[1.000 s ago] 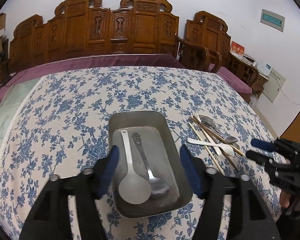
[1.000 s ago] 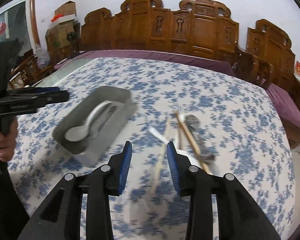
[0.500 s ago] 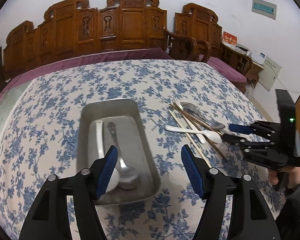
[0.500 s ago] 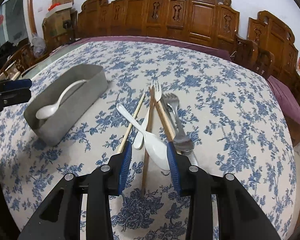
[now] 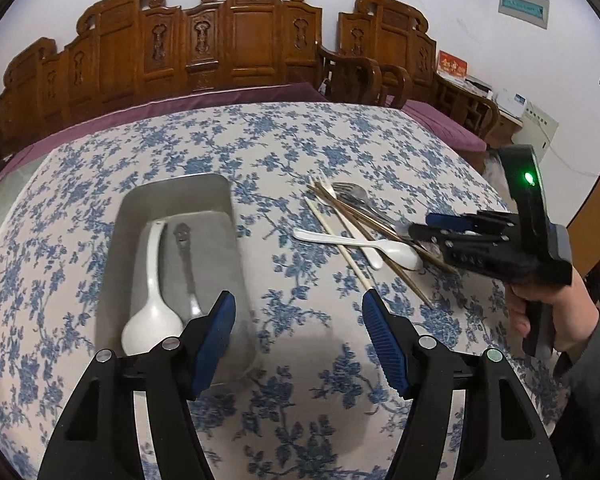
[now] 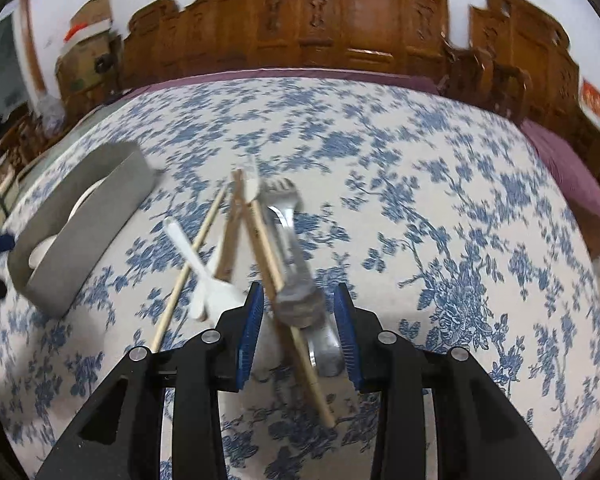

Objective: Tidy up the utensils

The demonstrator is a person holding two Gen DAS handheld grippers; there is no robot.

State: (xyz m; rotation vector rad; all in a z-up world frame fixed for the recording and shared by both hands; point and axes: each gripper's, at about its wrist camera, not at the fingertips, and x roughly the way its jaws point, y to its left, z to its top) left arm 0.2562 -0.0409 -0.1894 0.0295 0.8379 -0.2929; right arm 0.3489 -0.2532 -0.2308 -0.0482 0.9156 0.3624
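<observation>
Right gripper [image 6: 299, 320] is now dropping onto the loose pile, jaws half spread and straddling a metal spoon [image 6: 300, 300] without pinching it, while left gripper [image 5: 296, 330], spread and empty, is sliding right of the tray [image 5: 172, 196]—next pickup starting.

Both grippers are black with ribbed blue pads [image 5: 216, 336] and silver screws [image 5: 171, 344]. The right gripper [image 5: 428, 228] carries a green light [image 5: 528, 178]. The sleeve [image 5: 592, 364], lower right, is grey.
</observation>
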